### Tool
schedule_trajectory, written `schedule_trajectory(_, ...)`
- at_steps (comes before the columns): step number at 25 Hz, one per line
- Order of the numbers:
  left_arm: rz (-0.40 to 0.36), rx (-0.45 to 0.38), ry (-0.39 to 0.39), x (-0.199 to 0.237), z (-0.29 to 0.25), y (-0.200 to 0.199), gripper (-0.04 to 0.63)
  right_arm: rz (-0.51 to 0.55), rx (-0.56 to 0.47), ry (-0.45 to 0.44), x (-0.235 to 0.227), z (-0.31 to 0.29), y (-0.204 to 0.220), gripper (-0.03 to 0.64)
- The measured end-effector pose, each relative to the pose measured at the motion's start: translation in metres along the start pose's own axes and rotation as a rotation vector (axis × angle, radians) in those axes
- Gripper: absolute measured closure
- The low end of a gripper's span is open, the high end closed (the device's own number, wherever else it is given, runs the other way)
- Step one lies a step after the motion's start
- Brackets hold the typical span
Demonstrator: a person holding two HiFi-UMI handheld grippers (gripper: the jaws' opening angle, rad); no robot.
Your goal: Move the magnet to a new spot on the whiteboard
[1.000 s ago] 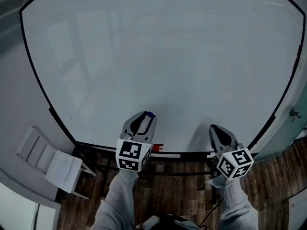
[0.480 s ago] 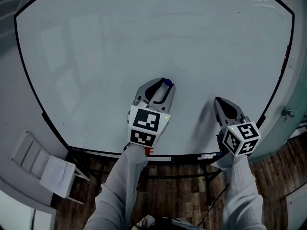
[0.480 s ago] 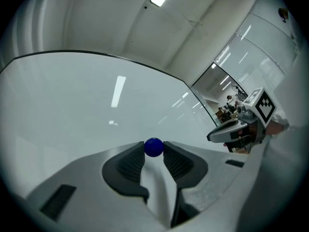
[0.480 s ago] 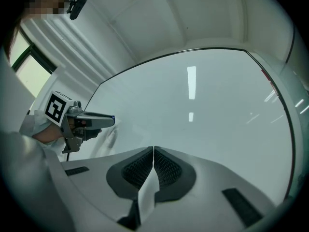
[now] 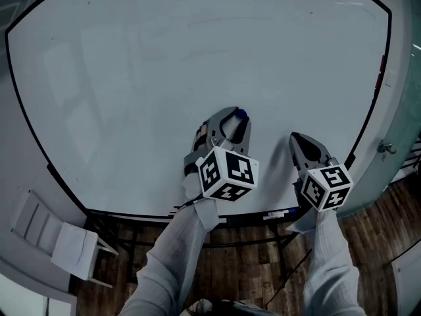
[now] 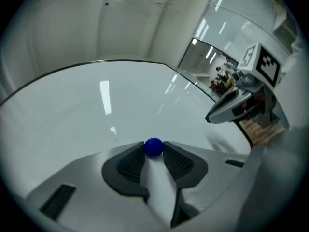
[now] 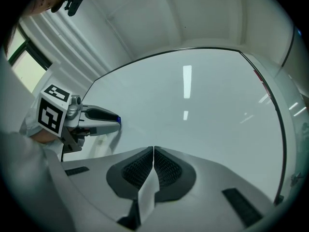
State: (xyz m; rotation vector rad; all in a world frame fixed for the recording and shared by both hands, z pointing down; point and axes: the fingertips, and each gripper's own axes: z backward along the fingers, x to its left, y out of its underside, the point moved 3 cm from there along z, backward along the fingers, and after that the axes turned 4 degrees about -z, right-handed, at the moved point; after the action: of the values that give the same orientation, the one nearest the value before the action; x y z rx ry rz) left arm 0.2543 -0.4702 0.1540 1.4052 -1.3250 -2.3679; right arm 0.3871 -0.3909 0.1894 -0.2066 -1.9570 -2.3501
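- Your left tongs (image 5: 235,117) have carried the blue magnet (image 5: 242,114) up from the whiteboard (image 5: 131,78)'s bottom edge, toward 1 o'clock.
- Their tips pinch the magnet, which is close to the board; whether it touches, I cannot tell.
- Your right tongs (image 5: 297,139), pressed together and empty, have risen too and hover at 3 o'clock of the left tongs.
- The move looks well along. Placing and letting go remain.

White chair (image 5: 68,241), dark wooden floor (image 5: 378,239)
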Motion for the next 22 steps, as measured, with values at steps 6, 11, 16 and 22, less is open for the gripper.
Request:
schedule_trajectory(6,-0.262,0.078,-0.063,-0.0065,-0.004,0.0012,0.469,-0.009,0.003,0.012,-0.0041,-0.0017,0.0053,0.588)
schedule_trajectory(11,-0.301,0.087,-0.079,-0.0084,-0.0045,0.0021,0.468,-0.01,0.006,0.008,-0.0019,-0.0022,0.0076,0.588)
schedule_trajectory(16,-0.31,0.076,-0.085,-0.0083,-0.0046,0.0024,0.466,-0.01,0.008,0.011,-0.0036,0.0,0.0073,0.588)
schedule_trajectory(22,-0.321,0.063,-0.087,-0.0084,-0.0024,-0.0003,0.396,-0.023,0.016,0.016,-0.005,0.0059,0.0098,0.588)
